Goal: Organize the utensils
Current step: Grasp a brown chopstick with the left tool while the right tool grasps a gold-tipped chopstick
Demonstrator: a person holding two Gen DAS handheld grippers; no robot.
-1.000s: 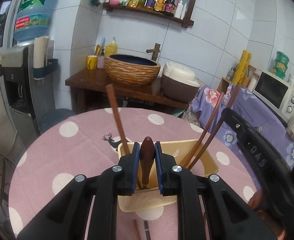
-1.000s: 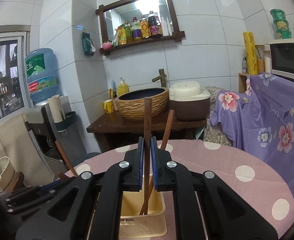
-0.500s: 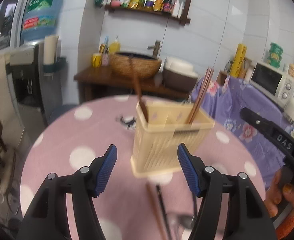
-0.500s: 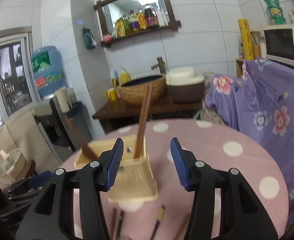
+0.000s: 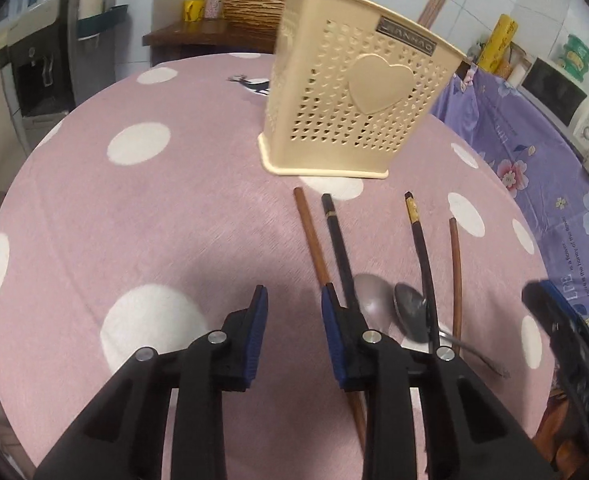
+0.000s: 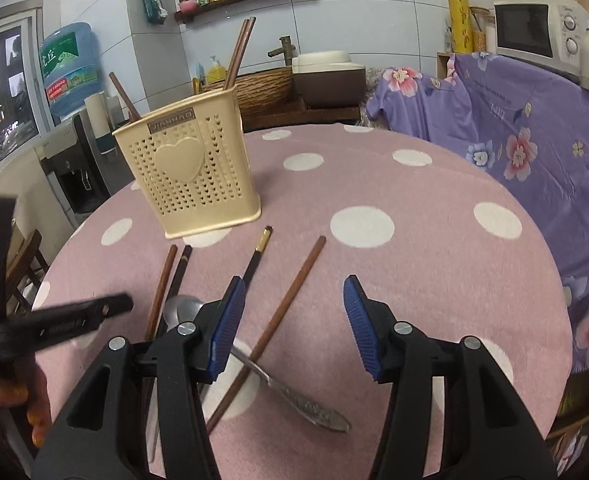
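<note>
A cream perforated utensil holder point(image 5: 362, 92) point(image 6: 192, 172) stands on the pink dotted table and holds a pair of brown chopsticks point(image 6: 238, 52) and a wooden handle point(image 6: 124, 96). In front of it lie a brown chopstick point(image 5: 310, 236), a black one point(image 5: 336, 240), a gold-banded black one point(image 5: 420, 240), another brown one point(image 6: 290, 300) and two metal spoons point(image 5: 410, 312) point(image 6: 294, 392). My left gripper point(image 5: 292, 300) hovers low over the cloth, its jaws closing with nothing between them. My right gripper point(image 6: 294, 292) is open above the lone brown chopstick.
A purple floral cloth point(image 6: 534, 128) covers furniture right of the table, with a microwave point(image 6: 534, 32) on it. A wooden sink counter point(image 6: 294, 108) and a water dispenser point(image 6: 70, 68) stand behind. A hand point(image 6: 14, 396) holds the left gripper at the table's near left.
Both grippers let go of the utensils they held in the holder, pulled back and sank toward the table. The left jaws opened wide, then narrowed.
</note>
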